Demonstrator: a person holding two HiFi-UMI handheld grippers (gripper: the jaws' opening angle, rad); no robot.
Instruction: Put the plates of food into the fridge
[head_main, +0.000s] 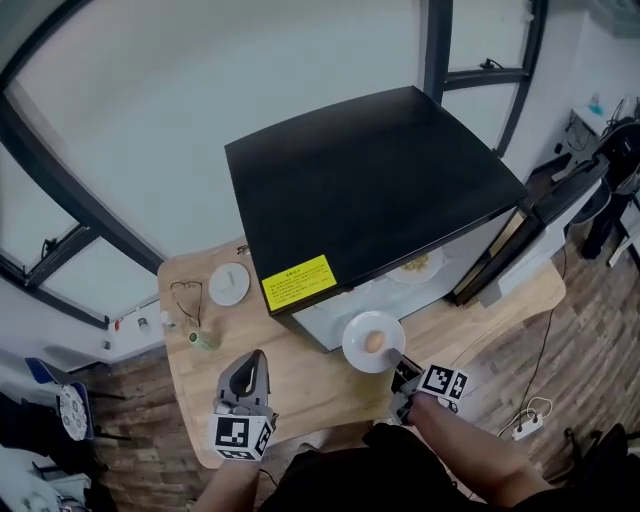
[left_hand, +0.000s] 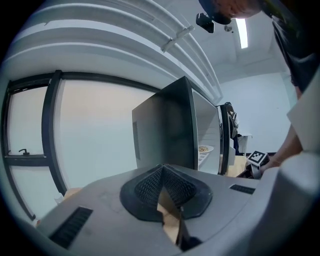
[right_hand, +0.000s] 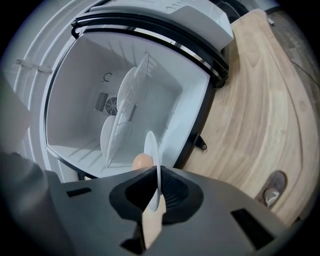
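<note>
- Black on top and white inside, the fridge (head_main: 370, 180) sits at 12 o'clock on the wooden surface (head_main: 300, 385), with its door (head_main: 545, 215) swung wide at 3 o'clock.
- Right gripper (head_main: 404, 377) has its fingers clamped on the rim of the white plate (head_main: 360, 352), and an egg (head_main: 374, 341) sits in the middle of it.
- That plate is at 6 o'clock from the fridge's open front, just outside it and over the surface.
- Seen from the right gripper view, the plate (right_hand: 151, 147) stands edge-on between the fingers, pointing straight at the white interior.
- Already inside, another plate of food (head_main: 418, 265) sits on a shelf.
- Left gripper (head_main: 250, 368) hangs at 7 o'clock, fingers together with nothing between them.
- Over at 9 o'clock lie a small white dish (head_main: 229, 284) and a pair of glasses (head_main: 187, 300).
</note>
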